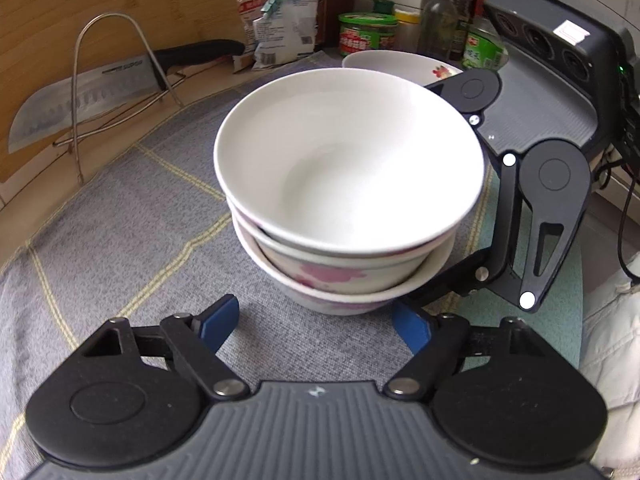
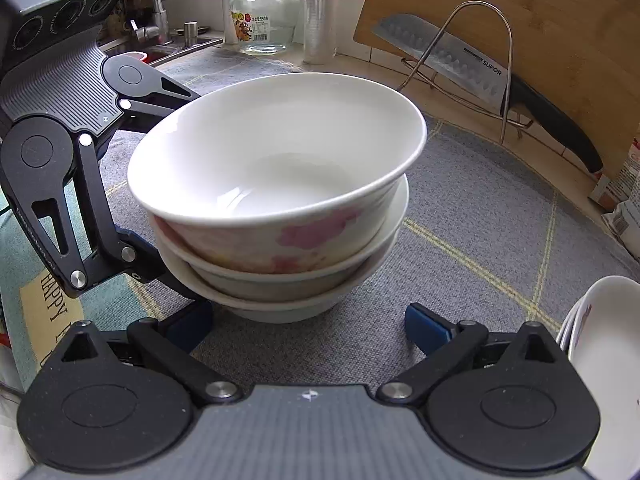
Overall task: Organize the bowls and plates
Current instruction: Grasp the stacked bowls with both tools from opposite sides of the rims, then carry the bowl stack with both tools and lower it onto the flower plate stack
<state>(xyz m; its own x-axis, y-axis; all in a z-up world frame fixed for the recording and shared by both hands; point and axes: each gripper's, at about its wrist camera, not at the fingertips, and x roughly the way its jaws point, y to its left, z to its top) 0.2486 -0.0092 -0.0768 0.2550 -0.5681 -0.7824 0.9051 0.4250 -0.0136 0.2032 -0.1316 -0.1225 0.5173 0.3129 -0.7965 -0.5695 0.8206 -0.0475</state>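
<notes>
At the bottom of the left wrist view the left hand-held gripper (image 1: 316,322) has its blue pads spread apart with nothing between them, the stack of bowls (image 1: 348,200) standing just beyond the tips on the grey checked cloth (image 1: 120,248) that covers the worktop. The right wrist view tells the same story from the other side: the right hand-held gripper (image 2: 310,326) also stands apart and empty, its pads flanking the foot of the same stack without pressing on it.

The stack itself fills the middle of both frames. Three white bowls with pink flowers appear to be nested, though the top bowl (image 2: 276,152) sits tilted rather than settled flat in the one beneath (its rim is clearly higher on one side). So the gathering of these bowls looks largely done, with a small straightening possibly left.

More crockery remains apart from the stack. At the lower right edge of the right wrist view some white dishes (image 2: 600,360) lean together, too cropped to count or tell plates from bowls. Behind the stack in the left wrist view, toward the upper right, another white flowered dish (image 1: 400,65) rests on the cloth. These seem the likely work still to do.

Farther back stand a wire rack (image 1: 116,80) with a cleaver (image 1: 80,100) against a wooden board (image 1: 100,8), and jars and bottles along the wall.
</notes>
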